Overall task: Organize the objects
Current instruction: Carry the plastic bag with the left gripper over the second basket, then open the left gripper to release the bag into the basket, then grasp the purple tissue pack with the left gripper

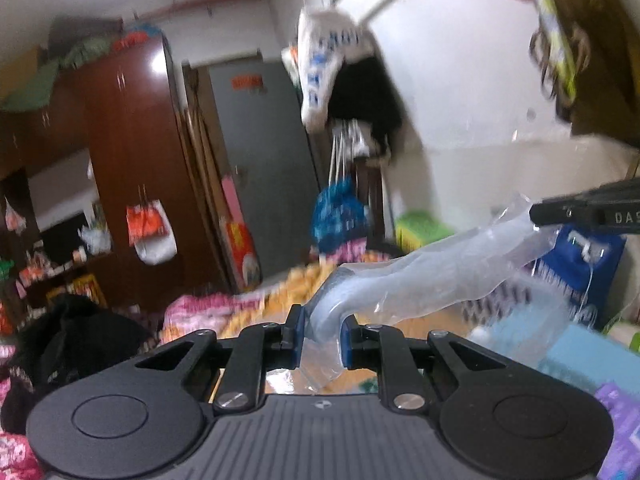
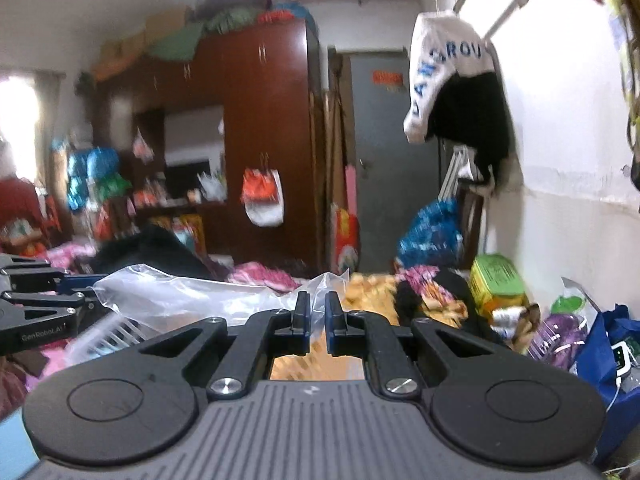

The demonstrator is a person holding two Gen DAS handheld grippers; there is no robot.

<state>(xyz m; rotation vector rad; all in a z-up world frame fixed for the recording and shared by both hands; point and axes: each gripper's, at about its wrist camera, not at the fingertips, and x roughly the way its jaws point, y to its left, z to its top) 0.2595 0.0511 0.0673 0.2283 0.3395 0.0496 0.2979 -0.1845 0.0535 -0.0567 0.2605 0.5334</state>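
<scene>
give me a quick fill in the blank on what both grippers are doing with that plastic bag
1. The left gripper is shut on a clear ____ bag.
2. The right gripper pinches the same bag, so the bag is held by ____ grippers.
3. The white cap hanging on the wall carries ____ lettering.
4. The tall wardrobe beside the grey door is dark ____.

Missing words: plastic; both; blue; brown
</scene>
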